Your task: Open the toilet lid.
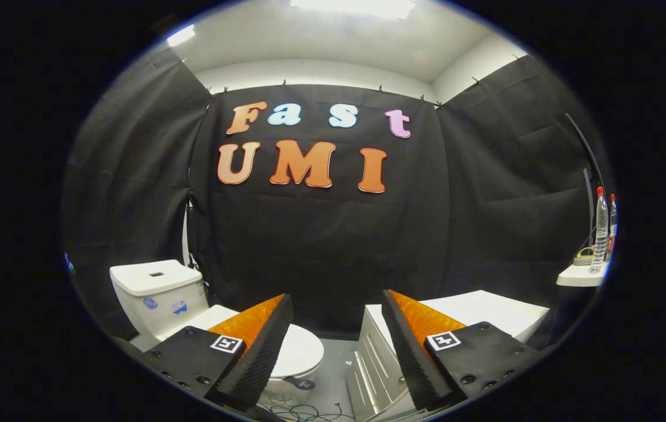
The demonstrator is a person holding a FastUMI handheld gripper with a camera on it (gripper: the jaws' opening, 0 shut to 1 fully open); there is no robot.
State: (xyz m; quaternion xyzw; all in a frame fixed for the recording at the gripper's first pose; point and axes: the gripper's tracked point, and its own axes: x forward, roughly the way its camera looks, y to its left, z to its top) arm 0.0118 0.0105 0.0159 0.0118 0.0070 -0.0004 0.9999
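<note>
A white toilet stands low on the left, with its tank [157, 293] against the booth wall. Its lid [301, 351] lies flat and closed over the bowl, partly hidden behind my left finger [260, 346]. My gripper [336, 305] is held above and back from the toilet, open wide, with nothing between the fingers. The right finger [406, 346] sits in front of a white cabinet.
A white cabinet [473, 313] with slatted front stands right of the toilet, a strip of grey floor [339, 363] between them. Cables [298, 410] lie on the floor by the bowl. A small shelf [582, 275] at far right carries a water bottle [601, 231].
</note>
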